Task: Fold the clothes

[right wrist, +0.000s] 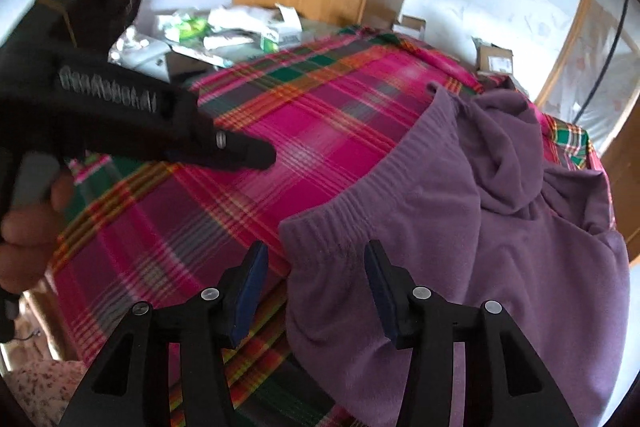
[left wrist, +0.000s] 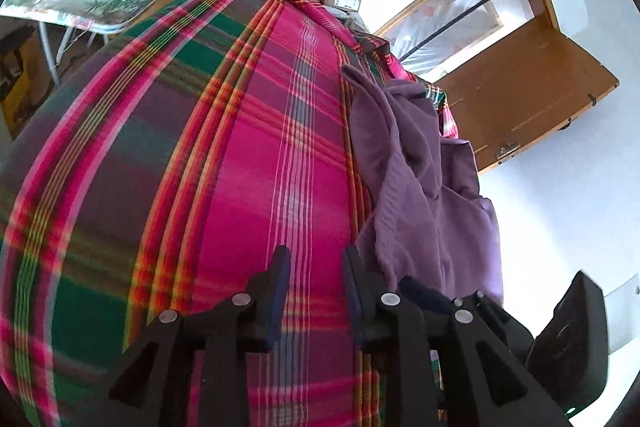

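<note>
The purple garment (right wrist: 460,227) is lying rumpled on the plaid bedspread (right wrist: 312,115), toward the right side of the bed, its ribbed waistband (right wrist: 360,195) running from near-left to far-right and its bulk bunching up toward the far right. The right gripper (right wrist: 316,291) is hovering directly over the near end of that waistband with its jaws spread and nothing between them, so it is looking like the nearer tool for a first pinch. The left gripper (left wrist: 316,287) is sitting further left over bare plaid, also spread and empty, with the garment (left wrist: 420,179) lying just to its right. In the right wrist view the person's hand (right wrist: 28,223) is gripping the left tool's handle at the left. Nothing is blocking either approach; a cluttered side table (left wrist: 80,11) and a wooden door (left wrist: 528,91) are standing well beyond the bed.
</note>
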`<act>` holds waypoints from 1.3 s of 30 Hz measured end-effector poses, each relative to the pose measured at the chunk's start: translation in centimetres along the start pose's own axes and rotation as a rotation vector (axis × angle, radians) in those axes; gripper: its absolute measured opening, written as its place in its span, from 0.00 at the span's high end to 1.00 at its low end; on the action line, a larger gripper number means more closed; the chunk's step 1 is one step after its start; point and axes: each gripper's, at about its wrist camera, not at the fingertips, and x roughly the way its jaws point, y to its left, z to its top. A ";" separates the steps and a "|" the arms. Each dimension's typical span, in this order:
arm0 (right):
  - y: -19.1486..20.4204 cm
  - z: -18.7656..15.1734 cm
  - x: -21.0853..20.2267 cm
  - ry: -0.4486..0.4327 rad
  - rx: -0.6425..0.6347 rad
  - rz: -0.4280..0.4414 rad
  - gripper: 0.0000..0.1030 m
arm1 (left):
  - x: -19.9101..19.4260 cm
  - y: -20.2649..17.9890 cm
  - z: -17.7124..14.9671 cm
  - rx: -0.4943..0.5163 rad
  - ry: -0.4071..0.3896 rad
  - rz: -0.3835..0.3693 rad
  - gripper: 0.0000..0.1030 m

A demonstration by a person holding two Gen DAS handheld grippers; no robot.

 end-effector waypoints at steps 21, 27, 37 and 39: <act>-5.3 -1.4 -5.8 -0.154 0.276 0.039 0.91 | 8.1 -3.6 6.6 -0.053 0.132 -0.187 0.73; -5.4 -1.8 -6.7 -0.170 0.298 0.043 0.91 | 10.2 -4.5 7.4 -0.040 0.176 -0.130 0.73; -4.9 -1.8 -6.0 -0.155 0.299 0.093 0.90 | 10.4 -7.5 6.7 0.105 0.194 0.046 0.71; -5.0 -1.8 -5.9 -0.155 0.305 0.097 0.90 | 10.7 -7.9 6.6 0.139 0.193 0.051 0.71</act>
